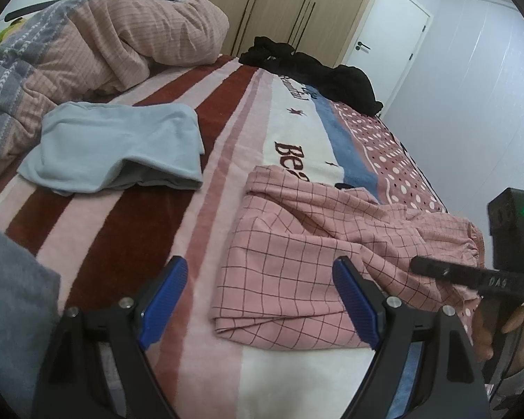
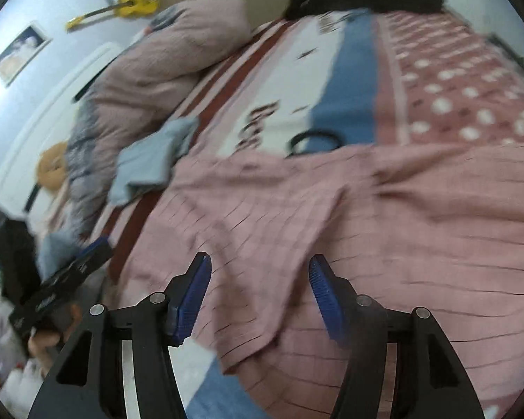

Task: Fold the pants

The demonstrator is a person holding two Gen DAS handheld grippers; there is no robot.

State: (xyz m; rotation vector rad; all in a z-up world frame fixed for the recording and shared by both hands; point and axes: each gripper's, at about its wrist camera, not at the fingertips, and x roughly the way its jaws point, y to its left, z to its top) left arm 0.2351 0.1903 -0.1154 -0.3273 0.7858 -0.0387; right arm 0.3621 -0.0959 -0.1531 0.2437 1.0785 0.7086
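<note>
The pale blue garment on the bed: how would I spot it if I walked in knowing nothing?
Start at the bed's striped blanket, with its dark red and pink bands. On the red bands, just in front of the heaped pink quilt, lies the pale blue garment, already folded into a neat pad. It is the only plain, unpatterned blue piece; the pink checked pants and the black clothes lie apart from it.

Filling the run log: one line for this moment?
pink checked pants: folded on bed | left gripper: open, empty | right gripper: open over pants

Both wrist cameras tilt down, close — sharing the pink checked pants [image 1: 297,244].
</note>
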